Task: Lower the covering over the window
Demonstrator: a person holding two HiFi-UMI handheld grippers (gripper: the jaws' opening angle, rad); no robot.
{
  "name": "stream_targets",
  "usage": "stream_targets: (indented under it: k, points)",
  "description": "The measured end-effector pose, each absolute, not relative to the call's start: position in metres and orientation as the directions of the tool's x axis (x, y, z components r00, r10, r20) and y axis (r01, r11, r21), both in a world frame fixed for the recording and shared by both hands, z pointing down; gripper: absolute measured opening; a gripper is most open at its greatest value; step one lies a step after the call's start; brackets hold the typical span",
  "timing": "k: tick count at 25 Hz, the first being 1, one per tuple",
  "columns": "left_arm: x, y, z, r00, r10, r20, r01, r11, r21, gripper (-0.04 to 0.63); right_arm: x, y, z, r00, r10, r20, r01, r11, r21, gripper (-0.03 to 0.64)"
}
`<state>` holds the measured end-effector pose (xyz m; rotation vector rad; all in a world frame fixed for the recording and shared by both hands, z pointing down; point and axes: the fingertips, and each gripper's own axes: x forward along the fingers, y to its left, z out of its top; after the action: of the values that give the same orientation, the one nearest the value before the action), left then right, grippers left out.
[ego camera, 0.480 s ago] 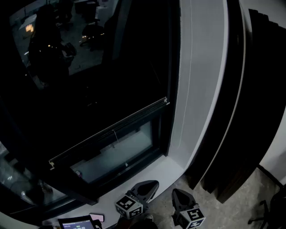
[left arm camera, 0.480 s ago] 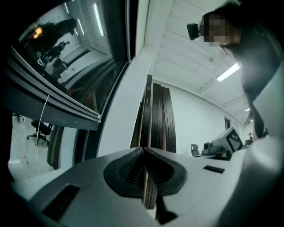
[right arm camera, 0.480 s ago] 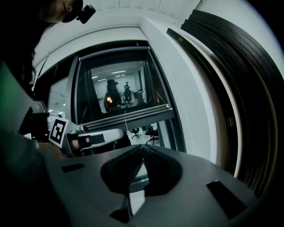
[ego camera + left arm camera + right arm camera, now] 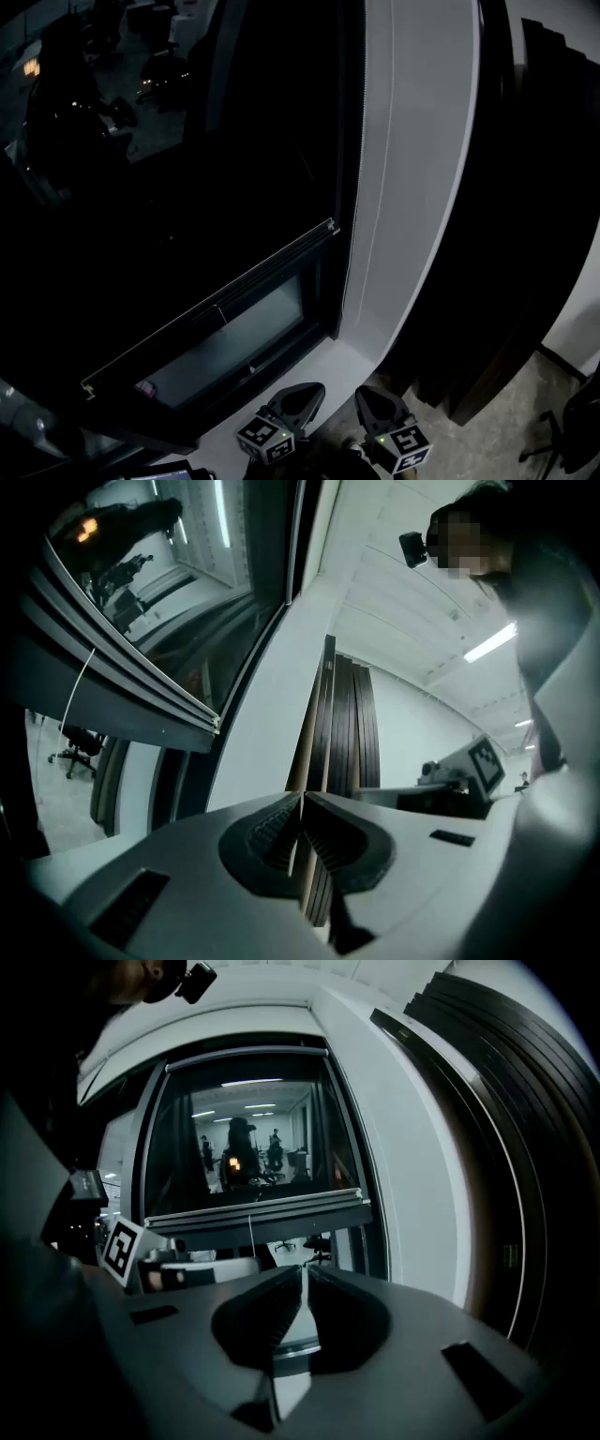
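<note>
Hanging Just Short of the Sill

The dark roller blind [image 4: 187, 216] covers most of the window. Its slim metal bottom rail [image 4: 211, 305] sits a little above the white sill [image 4: 319, 361], with a pale strip of bare glass [image 4: 234, 337] beneath it. A thin pull cord [image 4: 249, 1232] dangles from the rail. Down near the sill, apart from the blind, the left gripper [image 4: 302, 398] and right gripper [image 4: 375, 405] sit side by side, the jaws of each pressed together on nothing.
</note>
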<state>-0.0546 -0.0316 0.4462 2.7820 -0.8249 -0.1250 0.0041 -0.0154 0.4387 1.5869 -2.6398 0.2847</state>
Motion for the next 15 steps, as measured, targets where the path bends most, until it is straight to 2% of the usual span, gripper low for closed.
stream_targets:
  k: [7, 11, 15]
  points:
    - [-0.053, -0.087, 0.443, 0.795, -0.606, -0.015, -0.586, -0.775, 0.238, 0.0, 0.031, -0.142, 0.374, -0.481, -0.876, 0.017, -0.875, 0.481, 0.049, 0.012]
    - [-0.045, -0.133, 0.432, 0.759, -0.65, -0.043, -0.624, -0.745, 0.237, -0.001, 0.043, -0.222, 0.345, -0.501, -0.865, -0.006, -0.862, 0.499, 0.092, 0.083]
    - [-0.032, -0.17, 0.422, 0.734, -0.676, -0.067, -0.646, -0.725, 0.24, -0.001, 0.058, -0.297, 0.323, -0.472, -0.881, -0.023, -0.878, 0.468, 0.096, 0.083]
